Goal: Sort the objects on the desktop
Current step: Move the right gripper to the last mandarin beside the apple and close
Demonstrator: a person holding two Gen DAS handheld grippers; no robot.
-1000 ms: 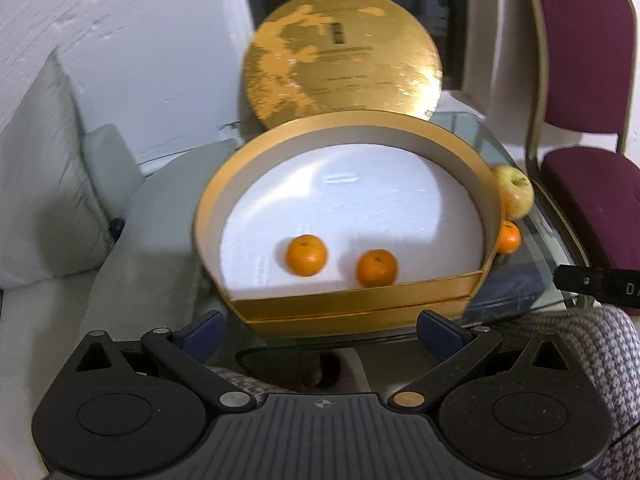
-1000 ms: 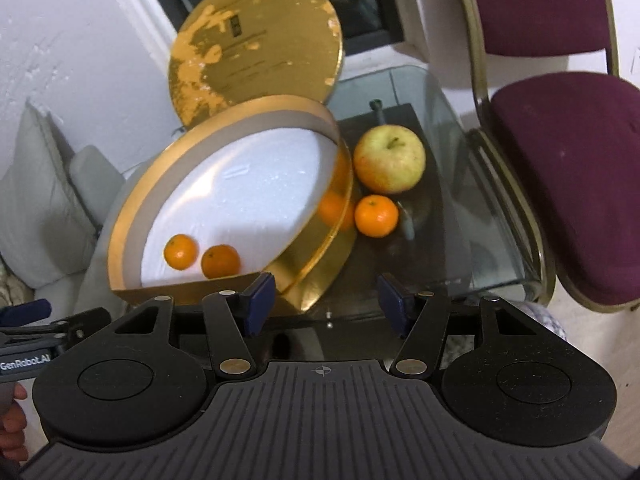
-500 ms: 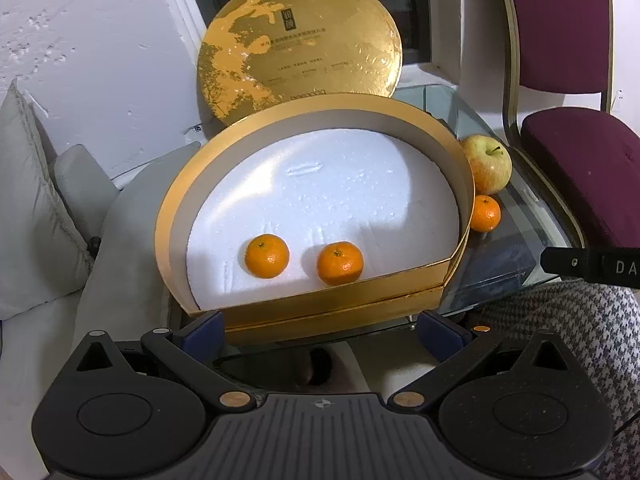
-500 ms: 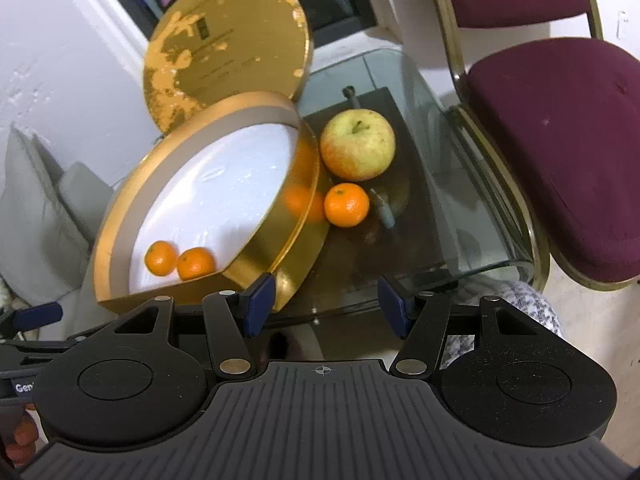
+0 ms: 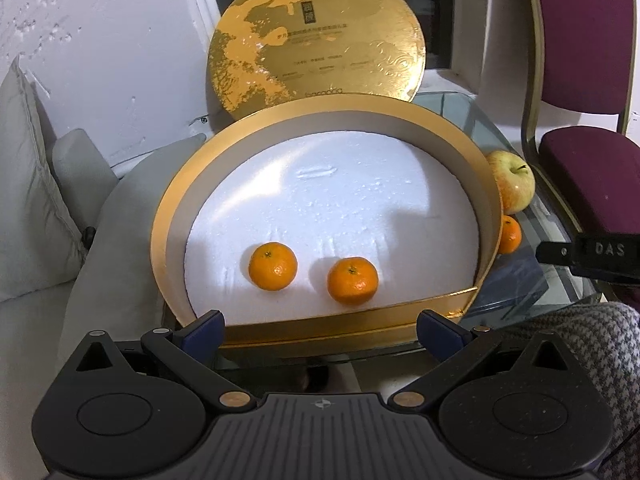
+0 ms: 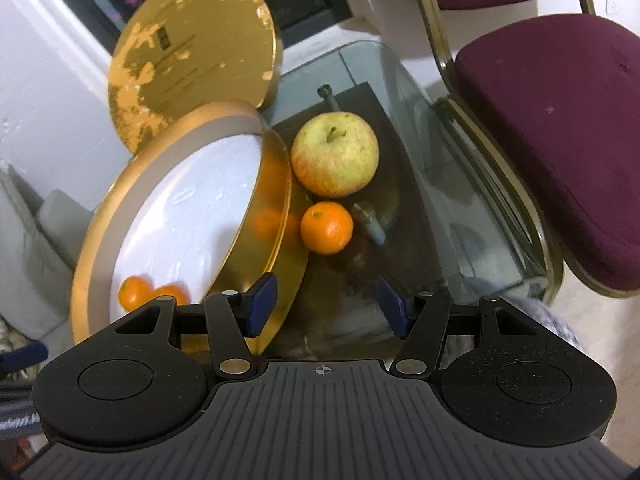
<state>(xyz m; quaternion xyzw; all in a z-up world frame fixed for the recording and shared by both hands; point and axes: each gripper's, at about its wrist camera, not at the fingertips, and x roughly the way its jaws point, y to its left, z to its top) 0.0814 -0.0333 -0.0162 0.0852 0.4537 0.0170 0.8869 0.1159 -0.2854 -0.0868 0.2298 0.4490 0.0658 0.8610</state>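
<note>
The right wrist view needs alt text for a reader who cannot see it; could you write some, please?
The open right gripper points at a mandarin and an apple on a glass table, beside a round gold box holding two more mandarins. Its gold lid leans behind.

"DAS" on black gripper bar (image 5: pixel 592 251), gold lid (image 5: pixel 316 40) print seemingly unreadable

left wrist: near, down onto gold box (image 5: pixel 486 216) | right wrist: rightward, same box (image 6: pixel 276 184)
</note>
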